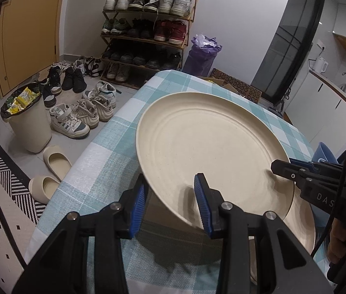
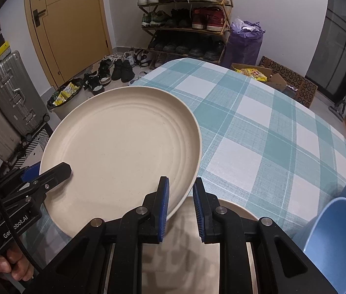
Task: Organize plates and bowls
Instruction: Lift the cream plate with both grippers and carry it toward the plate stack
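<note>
plates: 2 — raised plate (image 2: 121, 147), lower plate (image 2: 234, 210) | blue bowls (image 2: 337, 232): 2+

You have a teal-checked tablecloth (image 2: 258, 132) on the table | shoe rack (image 1: 148, 27) against the far wall | loose sneakers (image 1: 80, 115) beside a lined waste bin (image 1: 28, 122) | silver suitcase (image 2: 14, 93) by the yellow door (image 2: 67, 22) | purple bag (image 1: 201, 54)

Home entryway with a dining spot: checked tablecloth (image 2: 258, 127) directly under the claws, loaded shoe rack (image 1: 148, 29) ahead past the table edge, loose sneakers (image 1: 82, 115) and waste bin (image 1: 27, 125) ahead-left, yellow door (image 2: 67, 24) far left, suitcase (image 2: 14, 93) left.
</note>
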The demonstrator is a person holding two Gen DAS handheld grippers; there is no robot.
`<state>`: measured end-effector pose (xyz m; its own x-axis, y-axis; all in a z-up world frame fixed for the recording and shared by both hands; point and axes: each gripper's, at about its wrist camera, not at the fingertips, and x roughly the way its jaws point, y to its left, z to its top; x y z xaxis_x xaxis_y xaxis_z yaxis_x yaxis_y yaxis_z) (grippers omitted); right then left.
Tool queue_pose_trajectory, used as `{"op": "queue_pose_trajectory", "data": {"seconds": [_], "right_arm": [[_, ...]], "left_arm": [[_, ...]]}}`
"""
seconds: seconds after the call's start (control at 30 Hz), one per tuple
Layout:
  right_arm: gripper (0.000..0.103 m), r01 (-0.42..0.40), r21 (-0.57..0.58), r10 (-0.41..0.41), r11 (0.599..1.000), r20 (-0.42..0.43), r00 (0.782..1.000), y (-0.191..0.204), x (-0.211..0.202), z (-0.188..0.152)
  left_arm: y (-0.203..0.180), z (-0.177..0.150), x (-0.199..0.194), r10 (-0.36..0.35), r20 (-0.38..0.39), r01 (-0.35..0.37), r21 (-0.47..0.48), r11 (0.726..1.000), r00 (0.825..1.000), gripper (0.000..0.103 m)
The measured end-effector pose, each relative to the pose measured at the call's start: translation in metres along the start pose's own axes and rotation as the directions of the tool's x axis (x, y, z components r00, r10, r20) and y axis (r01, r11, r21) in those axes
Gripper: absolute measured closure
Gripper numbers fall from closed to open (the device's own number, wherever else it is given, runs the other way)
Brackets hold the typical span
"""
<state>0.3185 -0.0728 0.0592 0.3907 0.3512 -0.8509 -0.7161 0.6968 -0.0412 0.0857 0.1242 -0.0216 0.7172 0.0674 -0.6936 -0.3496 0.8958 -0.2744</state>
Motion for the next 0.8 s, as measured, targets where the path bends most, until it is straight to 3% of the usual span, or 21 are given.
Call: {"op": "queue_pose_trajectory", "data": {"seconds": [0.8], "right_arm": [[0.083,0.068,0.067,-0.07,0.995,0.034,0.997,-0.023,-0.06,-0.04]], "left_arm": [[-0.041,-0.007,-0.028,-0.092,0.019,0.09,0.112,0.99,0.996,0.066]]}}
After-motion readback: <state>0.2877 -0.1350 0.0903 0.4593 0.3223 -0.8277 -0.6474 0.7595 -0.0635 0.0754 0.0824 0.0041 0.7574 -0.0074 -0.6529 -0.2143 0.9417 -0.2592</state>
